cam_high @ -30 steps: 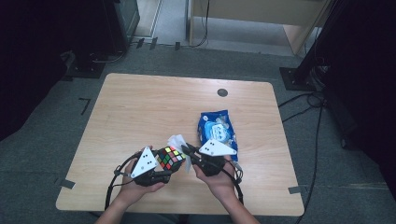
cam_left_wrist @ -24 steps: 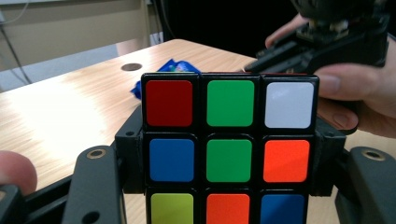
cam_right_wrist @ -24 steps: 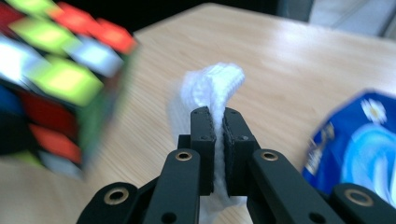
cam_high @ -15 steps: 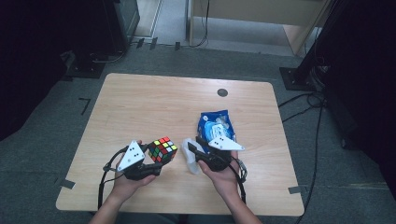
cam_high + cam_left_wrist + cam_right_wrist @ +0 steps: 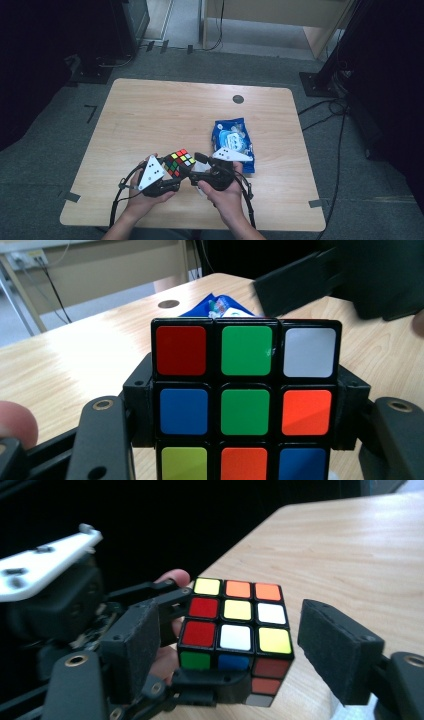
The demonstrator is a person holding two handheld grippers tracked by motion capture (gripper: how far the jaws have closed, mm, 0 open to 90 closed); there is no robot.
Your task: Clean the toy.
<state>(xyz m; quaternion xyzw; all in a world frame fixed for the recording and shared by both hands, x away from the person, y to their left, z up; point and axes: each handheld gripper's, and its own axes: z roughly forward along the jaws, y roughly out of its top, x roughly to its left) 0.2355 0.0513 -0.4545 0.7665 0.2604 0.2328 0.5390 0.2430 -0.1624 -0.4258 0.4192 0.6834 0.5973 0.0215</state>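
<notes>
A scrambled Rubik's cube is held just above the table's near edge, with my left gripper shut on it. In the left gripper view the two black jaws clamp the cube on its left and right sides. My right gripper faces the cube from the right. Its jaws have just been opening. In the right gripper view the cube sits between the pads of the right gripper, with a clear gap at the right pad, so they do not press on it.
A blue snack packet lies on the wooden table just beyond the right hand. A small round grommet sits near the far edge. Cables trail from both grippers over the near edge. Dark stands ring the table.
The right gripper has let go of the cube, drawn slightly away, and come back around it with its jaws spread. The left gripper has kept hold of the cube.
</notes>
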